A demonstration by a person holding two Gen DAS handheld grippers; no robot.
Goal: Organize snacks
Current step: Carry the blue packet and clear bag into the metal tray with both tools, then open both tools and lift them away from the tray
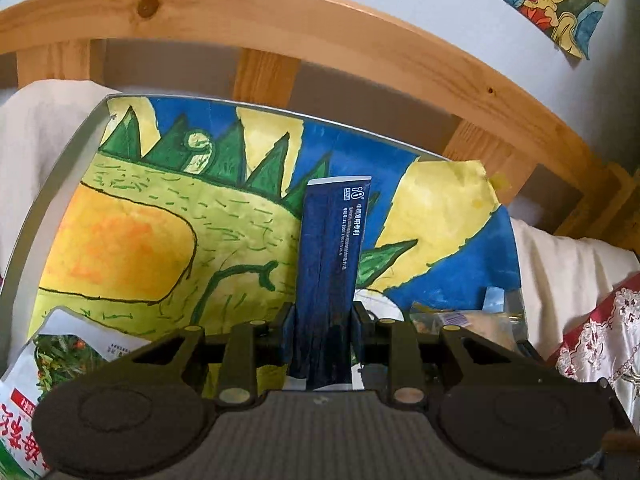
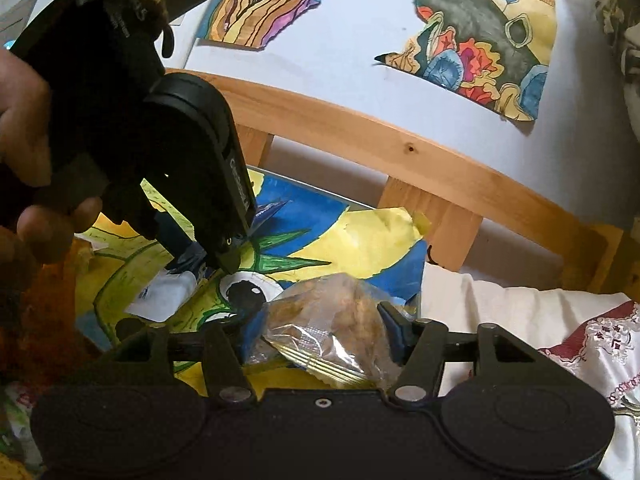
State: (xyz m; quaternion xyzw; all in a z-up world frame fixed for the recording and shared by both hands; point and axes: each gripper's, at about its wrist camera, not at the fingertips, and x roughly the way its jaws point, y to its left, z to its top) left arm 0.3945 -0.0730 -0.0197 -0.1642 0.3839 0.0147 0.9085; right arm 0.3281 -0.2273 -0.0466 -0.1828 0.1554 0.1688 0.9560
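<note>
The left claw is gripping an upright dark blue sachet lengthwise, while the right claw (jaws parted) is flanking a clear wrapped pastry over the painted bench.

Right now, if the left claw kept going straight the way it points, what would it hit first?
Probably the dinosaur painting lining the tray: the left claw angles down at it, and the dark blue packet it holds would touch first. Depth is unclear.
</note>
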